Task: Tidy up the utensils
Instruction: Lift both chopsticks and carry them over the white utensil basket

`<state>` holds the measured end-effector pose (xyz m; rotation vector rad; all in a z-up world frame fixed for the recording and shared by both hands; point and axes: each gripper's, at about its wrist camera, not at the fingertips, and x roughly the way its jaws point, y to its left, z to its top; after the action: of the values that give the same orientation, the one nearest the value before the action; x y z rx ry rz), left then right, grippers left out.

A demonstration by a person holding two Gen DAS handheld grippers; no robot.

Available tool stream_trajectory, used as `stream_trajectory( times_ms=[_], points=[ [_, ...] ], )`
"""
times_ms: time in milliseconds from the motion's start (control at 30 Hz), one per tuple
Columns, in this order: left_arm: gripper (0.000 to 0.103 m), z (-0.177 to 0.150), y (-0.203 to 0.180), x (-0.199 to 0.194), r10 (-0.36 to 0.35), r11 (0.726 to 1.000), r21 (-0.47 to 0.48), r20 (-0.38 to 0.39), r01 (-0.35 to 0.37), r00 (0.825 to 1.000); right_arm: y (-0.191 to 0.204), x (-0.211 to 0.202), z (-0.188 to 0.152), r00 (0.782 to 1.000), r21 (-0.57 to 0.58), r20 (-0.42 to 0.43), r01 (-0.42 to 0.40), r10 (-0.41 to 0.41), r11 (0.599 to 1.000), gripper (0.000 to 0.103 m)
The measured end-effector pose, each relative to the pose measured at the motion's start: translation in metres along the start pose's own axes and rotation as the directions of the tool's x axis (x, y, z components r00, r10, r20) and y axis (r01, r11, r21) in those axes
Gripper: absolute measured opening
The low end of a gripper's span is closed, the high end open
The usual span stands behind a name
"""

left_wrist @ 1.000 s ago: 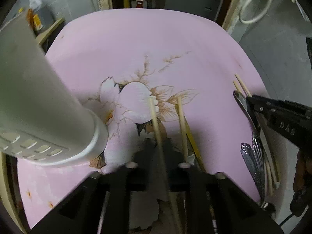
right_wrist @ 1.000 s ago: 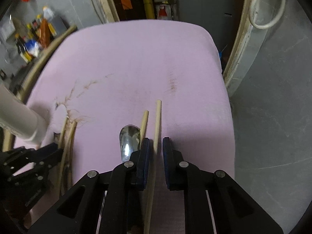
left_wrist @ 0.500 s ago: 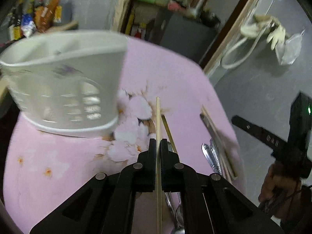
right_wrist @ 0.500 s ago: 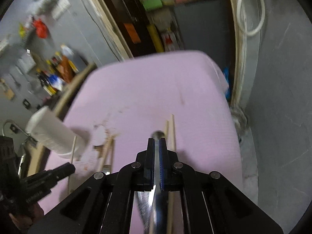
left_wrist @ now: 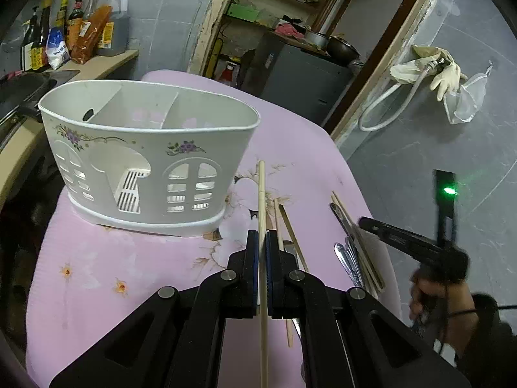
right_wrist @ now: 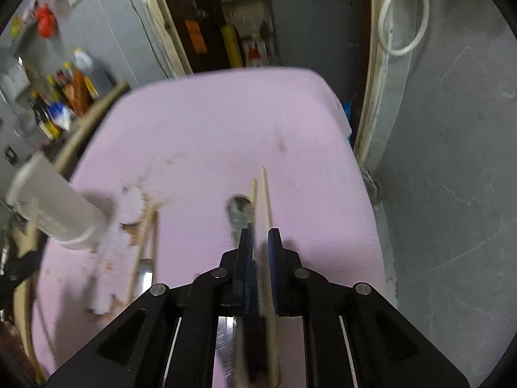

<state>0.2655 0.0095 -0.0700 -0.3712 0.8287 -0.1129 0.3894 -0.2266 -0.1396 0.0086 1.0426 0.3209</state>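
Note:
My left gripper is shut on a pale wooden chopstick, held above the pink floral mat and pointing toward the white utensil caddy, which shows no utensils in its compartments. More chopsticks lie just right of it, and metal spoons with two chopsticks lie near the mat's right edge. My right gripper hovers over those, its jaws opening. Two chopsticks show in the gap, not pinched. A spoon bowl lies just left of the jaws.
Sauce bottles stand on a counter at the back left. A doorway with shelves and a dark cabinet lies beyond the mat. Grey floor drops off right of the mat. A person's hand holds the right gripper.
The left gripper closed on a chopstick, lifted it and tilted up toward the caddy. The right gripper pinched a spoon half a second ago; its jaws have now parted.

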Motion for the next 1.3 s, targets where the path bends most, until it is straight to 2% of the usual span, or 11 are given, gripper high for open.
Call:
stream_trajectory(
  times_ms=[100, 333, 400, 467, 567, 667, 733, 833, 933, 1067, 1300],
  points=[
    [0.002, -0.004, 0.001, 0.0, -0.01, 1.0, 0.003, -0.005, 0.01, 1.0, -0.001, 0.023, 0.008, 0.995, -0.03, -0.093, 0.022, -0.025, 0.999, 0.009],
    [0.002, -0.002, 0.005, 0.002, -0.01, 1.0, -0.001, -0.016, 0.01, 1.0, 0.016, 0.048, 0.028, 0.982, -0.111, -0.161, 0.08, -0.097, 0.991, 0.015],
    [0.002, -0.001, 0.006, 0.002, -0.012, 1.0, -0.004, -0.015, 0.012, 1.0, 0.016, 0.049, 0.031, 0.981, -0.101, -0.163, 0.091, -0.106, 0.991, 0.004],
    [0.002, 0.003, 0.007, 0.0, -0.015, 1.0, -0.006, -0.006, 0.015, 1.0, 0.006, 0.045, 0.032, 0.985, -0.038, -0.159, 0.062, -0.067, 0.997, 0.003],
    [0.002, 0.007, 0.007, -0.006, -0.022, 1.0, -0.004, 0.024, 0.022, 0.999, -0.012, 0.021, 0.027, 0.997, 0.092, -0.055, -0.05, 0.055, 0.995, 0.003],
    [0.002, 0.014, 0.009, -0.018, -0.04, 0.999, -0.007, 0.075, 0.04, 0.996, -0.016, -0.017, 0.017, 0.989, 0.146, 0.096, -0.123, 0.11, 0.982, 0.003],
    [0.002, 0.02, 0.012, -0.028, -0.049, 0.999, -0.012, 0.115, 0.051, 0.992, -0.015, -0.043, 0.012, 0.971, 0.165, 0.199, -0.169, 0.135, 0.972, 0.003],
    [0.002, 0.036, 0.017, -0.043, -0.075, 0.997, -0.015, 0.165, 0.078, 0.983, 0.0, -0.079, 0.007, 0.928, 0.146, 0.339, -0.216, 0.156, 0.966, 0.003],
    [0.002, 0.05, 0.021, -0.058, -0.097, 0.995, 0.001, 0.212, 0.099, 0.972, 0.023, -0.107, 0.007, 0.869, 0.104, 0.45, -0.279, 0.205, 0.955, 0.003],
    [0.002, 0.075, 0.034, -0.077, -0.108, 0.994, 0.007, 0.279, 0.111, 0.954, 0.058, -0.124, 0.023, 0.799, 0.038, 0.537, -0.344, 0.271, 0.938, 0.003],
    [0.002, 0.119, 0.083, -0.098, -0.044, 0.998, -0.012, 0.404, 0.054, 0.914, 0.123, -0.125, 0.064, 0.672, -0.059, 0.642, -0.438, 0.37, 0.897, 0.003]
  ],
)
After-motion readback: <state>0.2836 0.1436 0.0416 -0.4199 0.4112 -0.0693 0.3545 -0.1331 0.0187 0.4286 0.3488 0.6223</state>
